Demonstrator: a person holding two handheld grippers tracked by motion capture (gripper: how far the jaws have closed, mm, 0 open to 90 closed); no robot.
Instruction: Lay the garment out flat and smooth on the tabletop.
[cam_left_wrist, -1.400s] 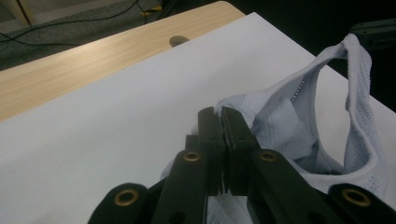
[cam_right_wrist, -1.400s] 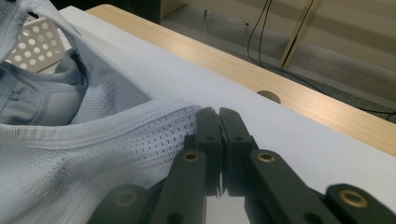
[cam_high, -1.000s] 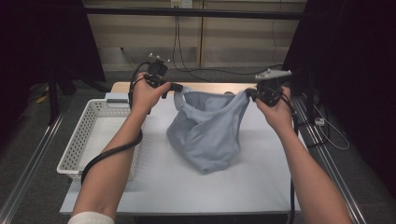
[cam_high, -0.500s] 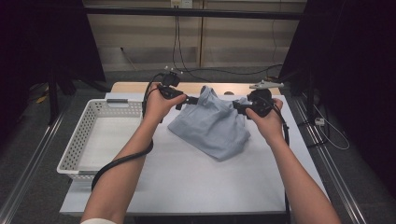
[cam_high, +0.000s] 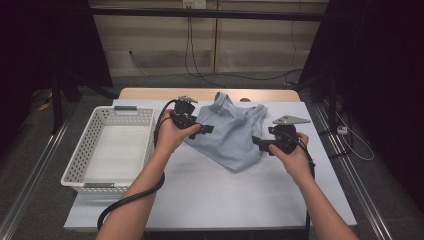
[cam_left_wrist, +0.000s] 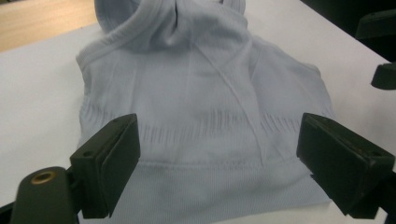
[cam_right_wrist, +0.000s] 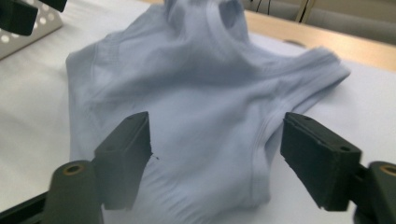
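Lying flat on the table, the blue tank top sits between both grippers' released fingers.

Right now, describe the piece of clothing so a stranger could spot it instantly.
On the white table, right of the white basket, a garment lies crumpled between the two grippers. It is a pale blue ribbed tank top, the sole soft item there.

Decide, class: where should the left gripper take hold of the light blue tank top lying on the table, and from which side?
Probably the ribbed hem edge of the tank top, approached low from the left gripper side: that edge lies flat and straight between its open jaws, while the neck end is bunched.
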